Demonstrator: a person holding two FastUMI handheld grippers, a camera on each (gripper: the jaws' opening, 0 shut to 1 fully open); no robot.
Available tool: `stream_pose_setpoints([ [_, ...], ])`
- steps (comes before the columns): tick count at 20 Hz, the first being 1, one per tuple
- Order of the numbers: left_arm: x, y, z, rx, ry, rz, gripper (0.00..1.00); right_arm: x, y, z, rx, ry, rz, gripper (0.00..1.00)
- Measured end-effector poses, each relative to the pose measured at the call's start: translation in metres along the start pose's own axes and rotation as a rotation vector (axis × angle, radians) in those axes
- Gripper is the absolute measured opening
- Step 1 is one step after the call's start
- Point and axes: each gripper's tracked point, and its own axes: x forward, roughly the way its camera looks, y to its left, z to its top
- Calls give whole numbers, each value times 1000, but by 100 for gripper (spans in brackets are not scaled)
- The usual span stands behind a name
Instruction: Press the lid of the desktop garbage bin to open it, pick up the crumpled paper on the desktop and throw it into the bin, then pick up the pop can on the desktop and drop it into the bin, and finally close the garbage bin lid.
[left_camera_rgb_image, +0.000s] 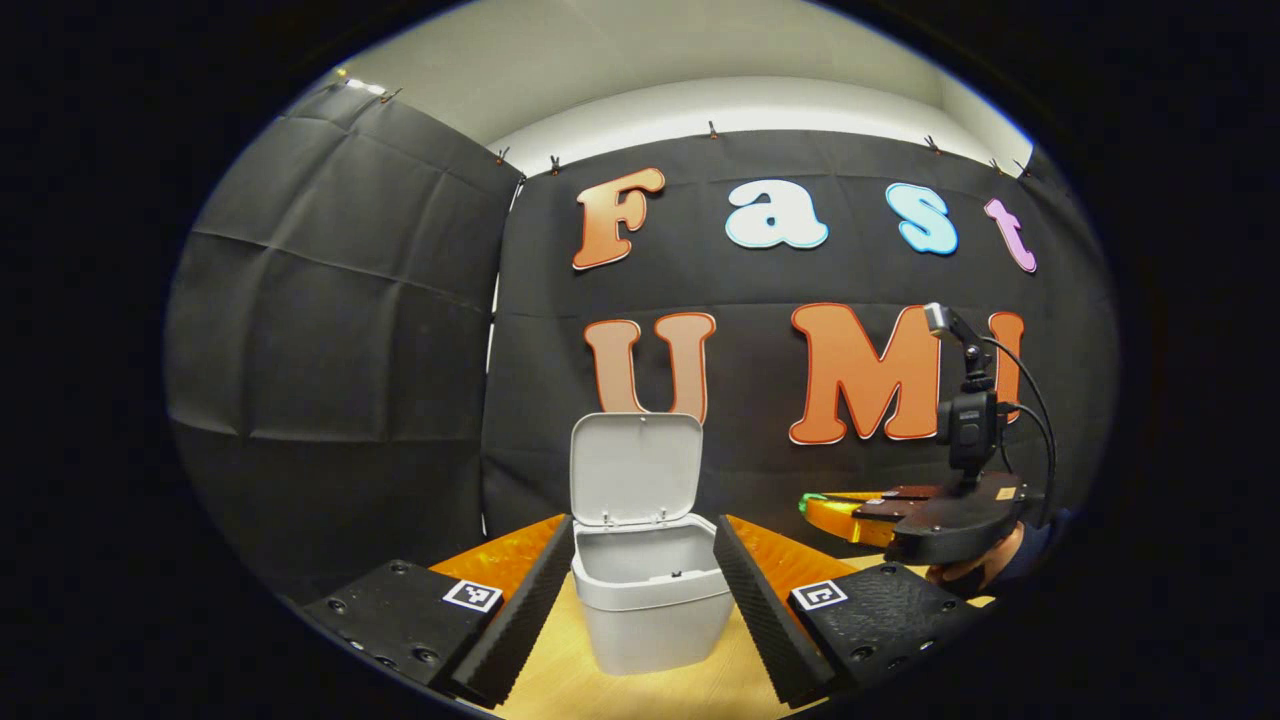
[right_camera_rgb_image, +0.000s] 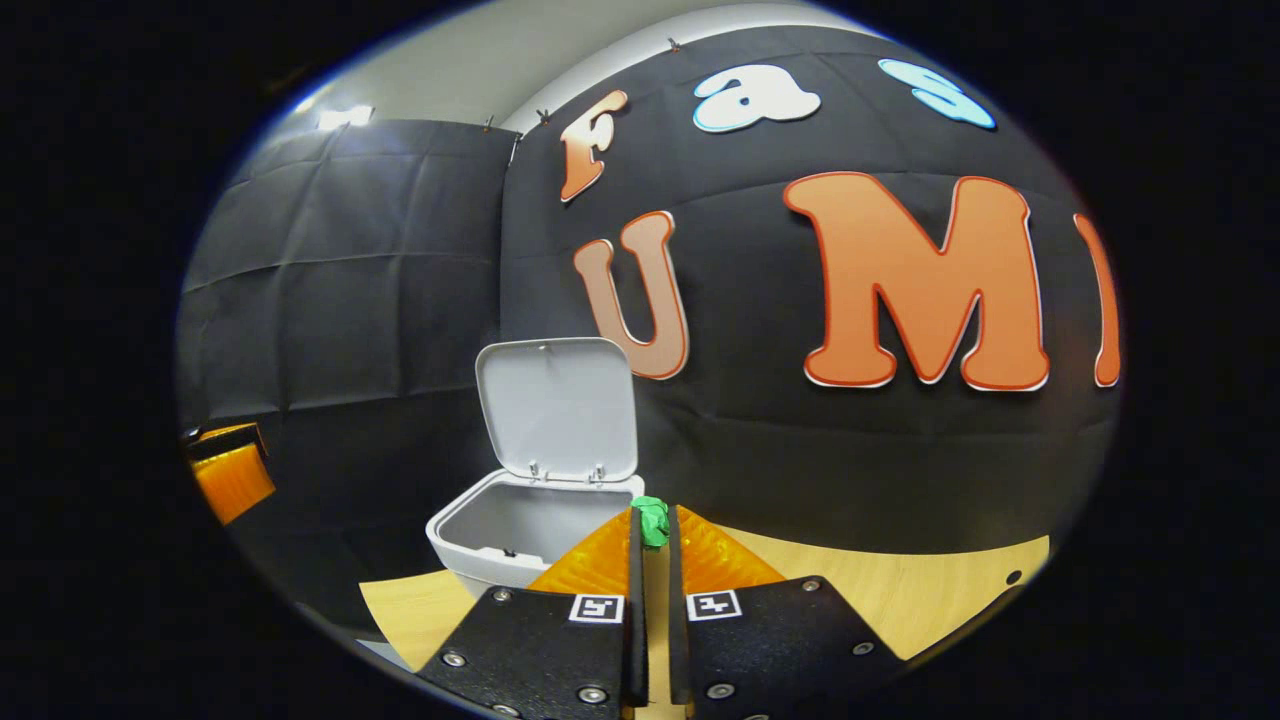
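Two claws are at work. The right claw (right_camera_rgb_image: 652, 530) is clenched on one small green crumpled paper (right_camera_rgb_image: 653, 520), pinched between its nearly touching fingertips, held above the bench (right_camera_rgb_image: 900, 590) just beside the bin's open rim. In the left gripper view the same claw (left_camera_rgb_image: 835, 510) shows at the right, a hand (left_camera_rgb_image: 985, 570) beneath it, the green paper at its tip. The left claw (left_camera_rgb_image: 645, 560) is released, its two fingers (left_camera_rgb_image: 525, 610) spread wide on either side of the one grey garbage bin (left_camera_rgb_image: 650, 610), not touching it. The bin stands on the bench with its single lid (left_camera_rgb_image: 637, 468) raised upright on the rear hinge.
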Motion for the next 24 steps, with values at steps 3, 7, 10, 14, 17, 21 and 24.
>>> stream_pose_setpoints([
  [3, -5, 17, -2, 1, 1, 33, 89, 25, 29, 6, 15, -7, 47, 8],
  [7, -9, 41, -6, 0, 9, 77, 94, 58, 63, 0, 1, 0, 90, 8],
  [10, -11, 56, -11, -4, 16, 106, 94, 75, 76, -12, -15, 22, 89, 8],
  [14, -9, 63, -13, -9, 22, 116, 94, 90, 72, -22, -14, 33, 57, 14],
  [17, -3, 57, -18, -18, 28, 97, 94, 89, 58, -19, -27, 21, 21, 30],
  [21, 7, 36, -19, -26, 27, 50, 89, 79, 44, -13, -29, 2, 7, 61],
  [24, 13, 13, -24, -36, 33, -1, 94, 57, 21, -8, -43, -19, -29, 75],
])
